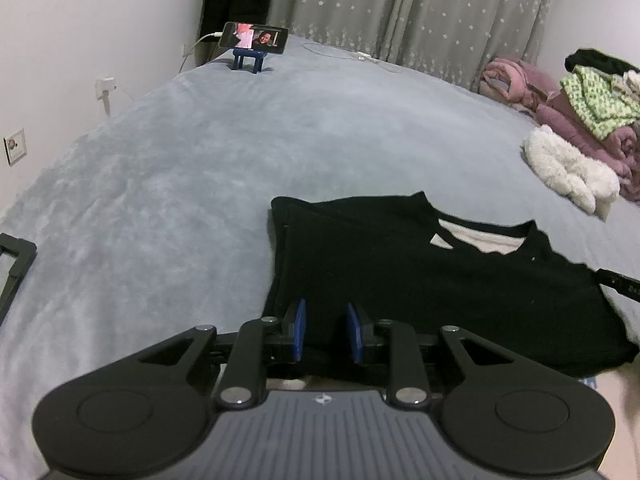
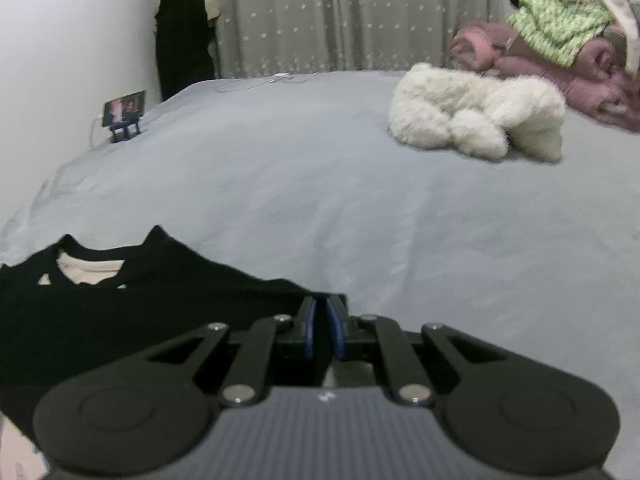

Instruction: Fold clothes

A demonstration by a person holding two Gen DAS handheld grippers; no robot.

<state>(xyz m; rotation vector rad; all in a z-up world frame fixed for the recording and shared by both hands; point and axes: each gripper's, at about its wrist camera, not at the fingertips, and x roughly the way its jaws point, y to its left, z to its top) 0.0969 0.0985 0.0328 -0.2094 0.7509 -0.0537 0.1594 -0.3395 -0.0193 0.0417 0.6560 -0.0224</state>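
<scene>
Grippers sit nearest: the left gripper (image 1: 326, 330) has its jaws parted over the near hem of the black top (image 1: 420, 280), pads seemingly not pressing cloth. The right gripper (image 2: 320, 328) is nearly clenched at the top's right corner, probably pinching the edge; I cannot tell for sure. The top lies flat on the bed (image 1: 200, 160), sleeves folded in. Farther off sits a white fleece (image 2: 476, 120), then a clothes pile (image 2: 560, 40). Lifting one-sided could skew the fold or drop the corner.

Black garment (image 1: 440, 292) on grey-blue bedspread (image 1: 200, 180); white fluffy garment (image 2: 476, 120); star-dotted grey curtain (image 1: 420, 8).
</scene>
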